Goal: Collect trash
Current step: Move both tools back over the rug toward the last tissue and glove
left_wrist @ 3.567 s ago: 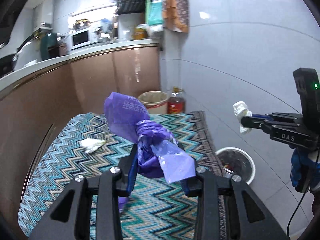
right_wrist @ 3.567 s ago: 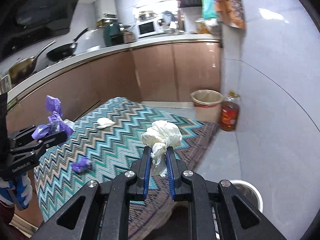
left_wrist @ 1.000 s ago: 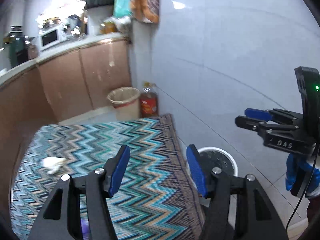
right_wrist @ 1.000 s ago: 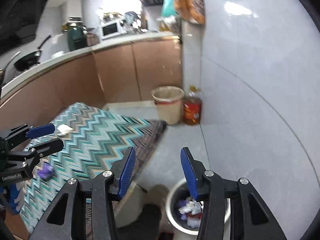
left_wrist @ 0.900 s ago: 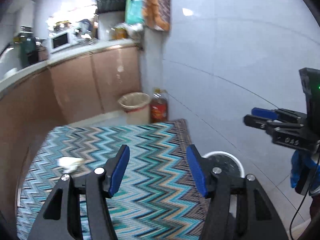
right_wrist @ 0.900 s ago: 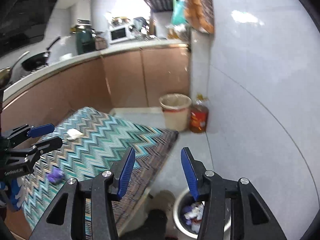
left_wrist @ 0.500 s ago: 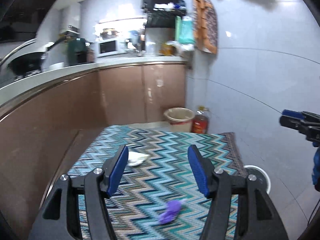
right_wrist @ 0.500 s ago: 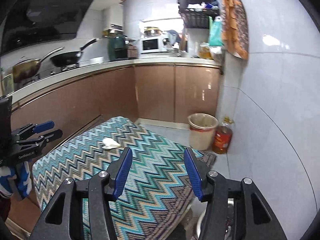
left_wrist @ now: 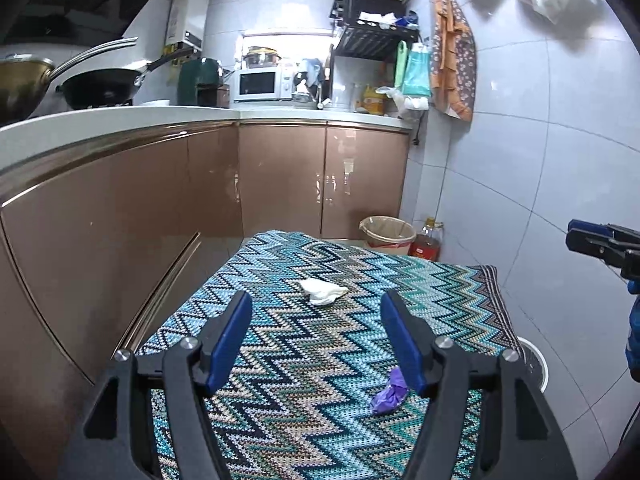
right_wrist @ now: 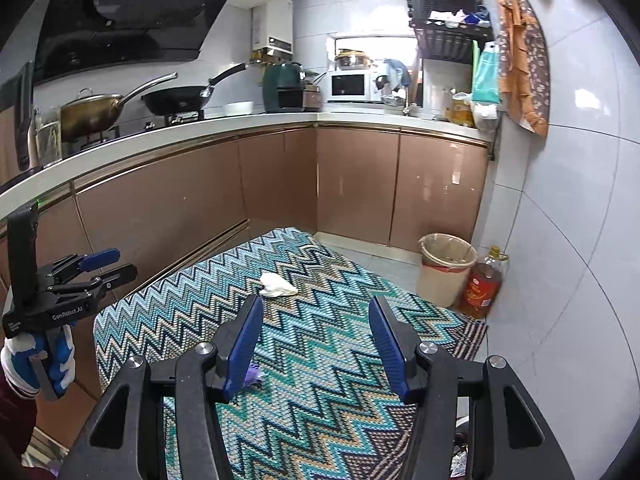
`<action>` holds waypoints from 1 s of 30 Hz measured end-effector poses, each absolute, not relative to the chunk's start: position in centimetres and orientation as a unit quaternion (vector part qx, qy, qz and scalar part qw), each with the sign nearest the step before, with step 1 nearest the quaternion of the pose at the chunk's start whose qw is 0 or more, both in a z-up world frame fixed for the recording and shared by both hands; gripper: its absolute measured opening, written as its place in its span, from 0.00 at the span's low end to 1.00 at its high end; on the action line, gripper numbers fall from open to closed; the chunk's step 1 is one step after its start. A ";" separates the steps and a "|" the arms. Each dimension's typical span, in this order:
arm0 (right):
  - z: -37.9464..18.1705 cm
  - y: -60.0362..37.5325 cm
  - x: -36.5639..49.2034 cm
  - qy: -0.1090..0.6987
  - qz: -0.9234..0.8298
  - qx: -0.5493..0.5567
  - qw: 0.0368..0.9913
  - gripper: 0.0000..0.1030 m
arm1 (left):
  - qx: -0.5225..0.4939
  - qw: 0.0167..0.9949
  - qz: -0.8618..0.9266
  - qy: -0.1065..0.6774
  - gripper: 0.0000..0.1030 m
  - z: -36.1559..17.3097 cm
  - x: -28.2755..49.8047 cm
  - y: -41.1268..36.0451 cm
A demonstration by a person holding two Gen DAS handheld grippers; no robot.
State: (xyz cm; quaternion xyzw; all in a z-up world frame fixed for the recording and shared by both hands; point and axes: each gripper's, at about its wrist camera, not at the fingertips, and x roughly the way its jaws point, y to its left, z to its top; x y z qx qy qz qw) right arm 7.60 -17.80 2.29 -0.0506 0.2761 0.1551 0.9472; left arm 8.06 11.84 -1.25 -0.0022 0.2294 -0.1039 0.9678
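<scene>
now both empty fingers (left_wrist: 316, 340) face white wad (left_wrist: 322, 291), not bin.

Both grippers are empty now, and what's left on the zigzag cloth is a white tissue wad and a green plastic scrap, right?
Not quite: the plastic scrap is purple, not green, as the left wrist view shows. The rest holds: the left gripper, its jaws opening, and the right gripper have nothing between their fingers, and the white tissue wad lies on the zigzag cloth.

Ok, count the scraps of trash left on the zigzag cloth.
2. A crumpled white tissue lies mid-cloth toward the far end; a purple plastic scrap lies nearer, by the left gripper's right finger. The grippers may hide more.
</scene>
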 end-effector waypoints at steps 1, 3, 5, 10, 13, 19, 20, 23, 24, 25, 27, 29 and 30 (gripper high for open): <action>2.2 -17.5 7.6 0.277 0.158 -0.052 0.946 0.51 | -0.005 0.968 -0.101 0.229 0.63 -1.3 8.0 12.1; 2.0 -17.0 7.5 0.277 0.163 -0.053 0.945 0.51 | -0.010 0.969 -0.095 0.230 0.63 -1.3 7.9 12.5; 1.7 -16.6 7.5 0.277 0.169 -0.051 0.944 0.51 | -0.017 0.969 -0.085 0.231 0.63 -1.3 7.6 13.2; 1.1 -16.7 7.0 0.276 0.182 -0.041 0.943 0.51 | -0.019 0.971 -0.065 0.231 0.63 -0.8 6.9 13.8; 0.6 -17.0 6.8 0.279 0.188 -0.036 0.941 0.51 | -0.025 0.972 -0.057 0.228 0.63 -0.3 6.5 13.9; 0.1 -18.0 6.4 0.278 0.190 -0.027 0.941 0.51 | -0.030 0.972 -0.044 0.230 0.63 -0.2 5.9 13.8; 0.1 -18.2 6.4 0.277 0.190 -0.023 0.941 0.51 | -0.028 0.972 -0.042 0.230 0.63 -0.1 5.8 13.6; 0.1 -18.6 6.4 0.277 0.191 -0.019 0.941 0.51 | -0.027 0.972 -0.042 0.229 0.63 0.1 5.7 13.6; 0.0 -18.7 6.4 0.278 0.192 -0.019 0.941 0.52 | -0.026 0.972 -0.042 0.229 0.63 0.1 5.6 13.4; -0.1 -18.8 6.3 0.278 0.193 -0.019 0.941 0.52 | -0.025 0.972 -0.043 0.230 0.63 0.1 5.6 13.3; -0.3 -18.8 6.3 0.280 0.194 -0.017 0.940 0.52 | -0.020 0.971 -0.045 0.233 0.63 0.1 5.5 13.0; -0.5 -18.8 6.3 0.282 0.195 -0.014 0.939 0.52 | -0.017 0.970 -0.046 0.236 0.63 0.0 5.7 12.8; -0.7 -18.8 6.3 0.283 0.196 -0.013 0.939 0.52 | -0.016 0.970 -0.047 0.237 0.63 -0.1 5.8 12.8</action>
